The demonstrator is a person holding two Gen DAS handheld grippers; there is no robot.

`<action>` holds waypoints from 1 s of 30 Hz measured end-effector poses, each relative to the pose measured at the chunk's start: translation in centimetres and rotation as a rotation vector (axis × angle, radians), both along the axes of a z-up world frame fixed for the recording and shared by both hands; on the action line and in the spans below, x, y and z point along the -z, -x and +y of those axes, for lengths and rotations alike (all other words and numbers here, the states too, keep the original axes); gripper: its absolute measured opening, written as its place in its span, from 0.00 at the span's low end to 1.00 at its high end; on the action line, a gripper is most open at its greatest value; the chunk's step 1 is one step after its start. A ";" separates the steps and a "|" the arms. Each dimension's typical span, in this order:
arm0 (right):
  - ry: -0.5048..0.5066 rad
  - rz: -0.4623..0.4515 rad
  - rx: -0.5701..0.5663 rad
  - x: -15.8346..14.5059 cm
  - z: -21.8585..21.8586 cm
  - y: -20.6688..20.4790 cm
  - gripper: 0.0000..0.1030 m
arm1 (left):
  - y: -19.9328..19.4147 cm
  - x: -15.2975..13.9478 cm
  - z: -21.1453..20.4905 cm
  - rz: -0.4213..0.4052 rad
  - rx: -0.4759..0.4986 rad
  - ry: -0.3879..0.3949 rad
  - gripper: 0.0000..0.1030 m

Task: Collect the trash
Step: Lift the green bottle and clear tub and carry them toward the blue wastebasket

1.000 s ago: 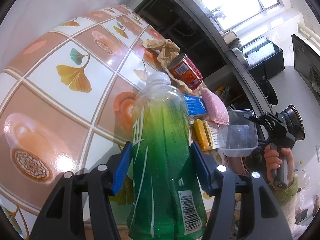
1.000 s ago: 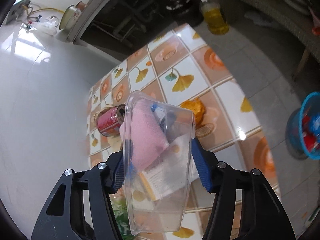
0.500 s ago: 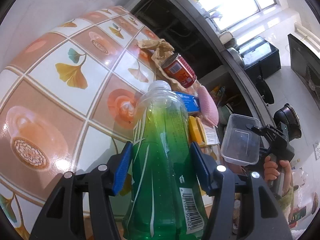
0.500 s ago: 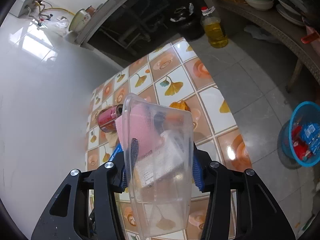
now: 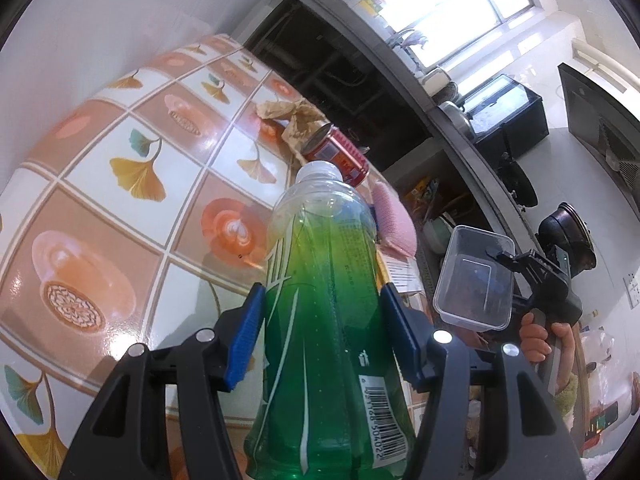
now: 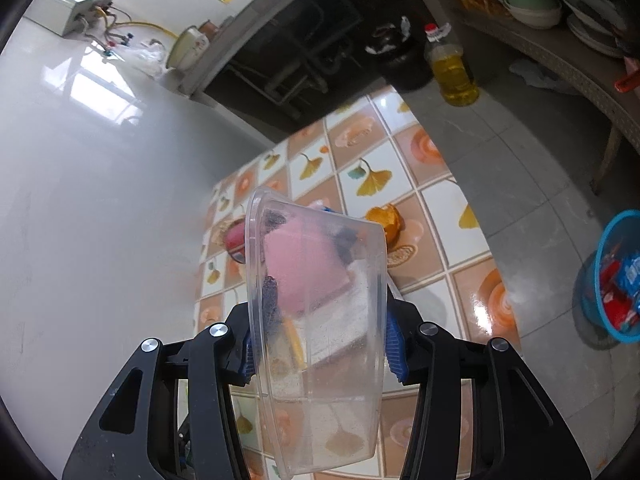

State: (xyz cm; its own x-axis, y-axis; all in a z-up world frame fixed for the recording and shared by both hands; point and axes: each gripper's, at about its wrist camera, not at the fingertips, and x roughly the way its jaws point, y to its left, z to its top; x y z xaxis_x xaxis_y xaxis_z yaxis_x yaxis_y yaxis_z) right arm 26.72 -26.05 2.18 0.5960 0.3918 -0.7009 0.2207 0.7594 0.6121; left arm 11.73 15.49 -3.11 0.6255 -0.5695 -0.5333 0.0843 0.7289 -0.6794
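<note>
My left gripper [image 5: 322, 340] is shut on a green plastic bottle [image 5: 324, 320] and holds it above the tiled table [image 5: 120, 216]. My right gripper [image 6: 318, 344] is shut on a clear plastic container [image 6: 320, 320], held off the table's edge; it also shows in the left wrist view [image 5: 476, 280]. On the table lie a red can [image 5: 340, 156], crumpled brown paper [image 5: 292, 116], a pink sponge [image 5: 394, 220] and a white paper slip [image 5: 402, 274]. An orange crumpled piece [image 6: 384, 220] lies near the table's right edge.
A blue basket [image 6: 612, 280] holding red and blue wrappers stands on the floor at the right. An oil bottle [image 6: 452, 68] and a dark pot [image 6: 400, 60] stand on the floor beyond the table. A white wall [image 6: 100, 200] runs along the table's left side.
Both grippers have lifted and pulled back from the table with their loads. The container has moved away from the table's edge, and the blue basket is nearer in the right wrist view.
</note>
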 end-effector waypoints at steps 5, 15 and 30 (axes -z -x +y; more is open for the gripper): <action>-0.046 -0.054 0.013 -1.4 -1.3 1.9 0.45 | 0.6 -1.5 -0.8 -0.030 0.020 -0.008 0.55; -0.062 -0.149 0.194 -3.6 -8.8 10.1 0.45 | 0.8 -5.1 -6.1 -0.102 0.157 -0.015 0.55; -0.087 -0.057 0.618 3.8 -20.9 26.3 0.45 | -2.5 -8.1 -28.2 -0.053 0.662 -0.050 0.55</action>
